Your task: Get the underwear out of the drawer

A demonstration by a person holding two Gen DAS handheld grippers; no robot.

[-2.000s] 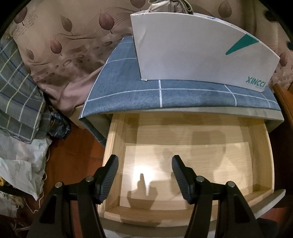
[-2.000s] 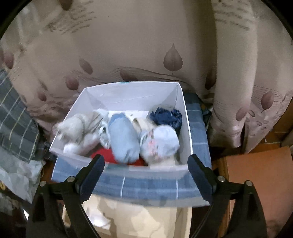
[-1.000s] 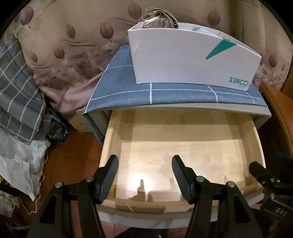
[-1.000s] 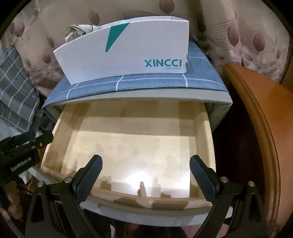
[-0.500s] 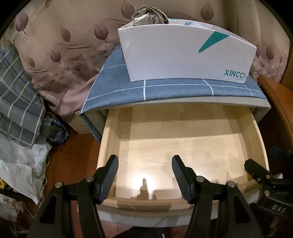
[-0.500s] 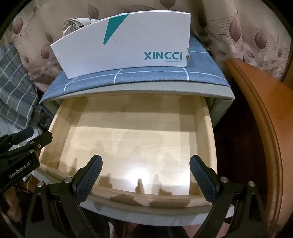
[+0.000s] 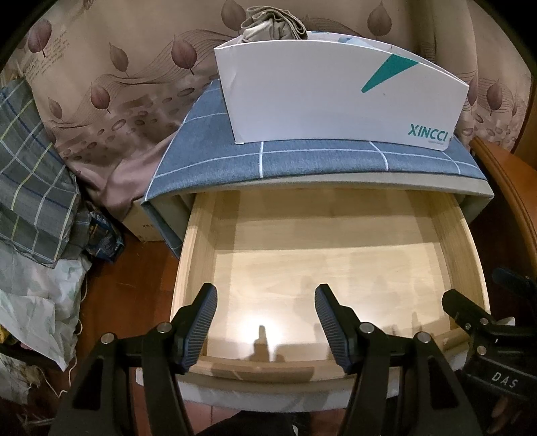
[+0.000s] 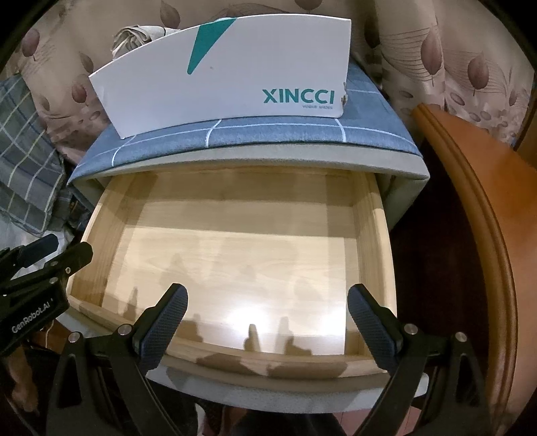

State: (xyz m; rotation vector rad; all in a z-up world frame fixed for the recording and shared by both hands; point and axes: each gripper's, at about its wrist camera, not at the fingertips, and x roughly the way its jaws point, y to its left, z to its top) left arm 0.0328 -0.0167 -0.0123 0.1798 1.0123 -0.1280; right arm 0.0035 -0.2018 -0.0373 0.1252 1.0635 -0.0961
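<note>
The light wooden drawer (image 7: 198, 241) is pulled open and I see nothing inside it; it also shows in the right wrist view (image 8: 372, 234). A white XINCCI box (image 7: 335, 104) stands on the blue checked nightstand top (image 7: 302, 161), with a grey rolled garment (image 7: 272, 23) poking above its rim. The box (image 8: 228, 73) shows in the right wrist view too. My left gripper (image 7: 263, 322) is open and empty over the drawer's front edge. My right gripper (image 8: 266, 322) is open and empty beside it, and also shows in the left wrist view (image 7: 483, 322).
A leaf-print curtain (image 7: 117, 84) hangs behind. Plaid fabric and bags (image 7: 30, 187) pile on the floor at left. An orange wooden bed edge (image 8: 476, 208) curves along the right. The left gripper's body (image 8: 37, 278) sits at the drawer's left corner.
Two seconds ago my right gripper was over the box of rolled garments; it has come down to the drawer front. Both grippers have since drifted slightly back, staying open.
</note>
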